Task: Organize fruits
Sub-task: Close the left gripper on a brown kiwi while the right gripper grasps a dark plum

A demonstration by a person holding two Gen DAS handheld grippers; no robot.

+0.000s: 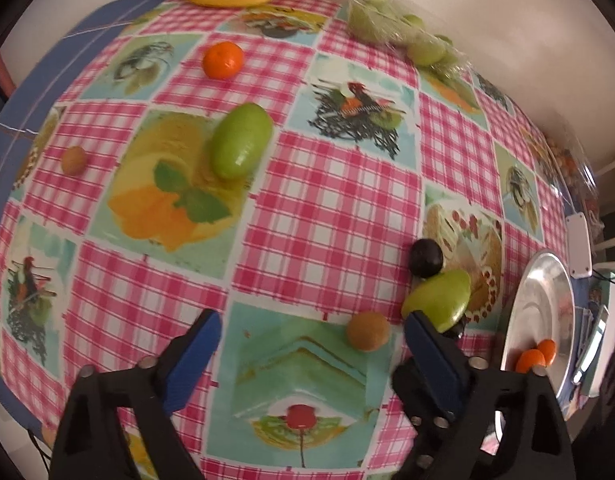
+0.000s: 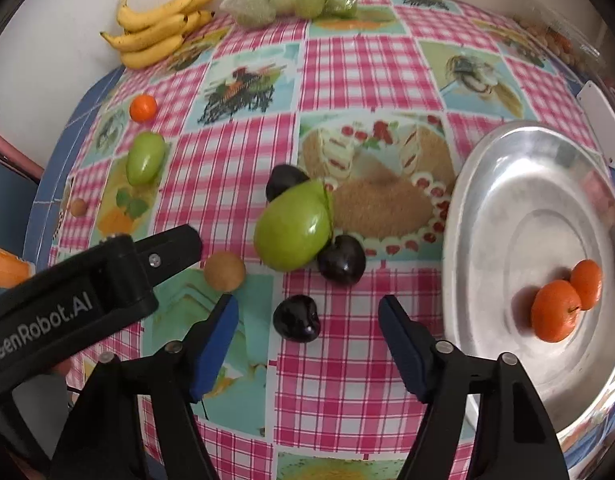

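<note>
Progress early: two oranges (image 2: 563, 304) on metal tray (image 2: 507, 168); plums (image 2: 296, 319), green mangoes (image 2: 291, 232), kiwis (image 2: 224, 271) loose on table (image 2: 347, 64); both hand-held grippers, left (image 1: 311, 356) and right (image 2: 307, 344), wide, empty.

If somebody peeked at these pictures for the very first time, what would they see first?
Probably the loud pink checked tablecloth with its food pictures, and the big shiny metal plate at the right holding two tangerines. Next, the fat green mango mid-table with dark plums around it, one lying just ahead of the right tongs, which hold nothing.
</note>
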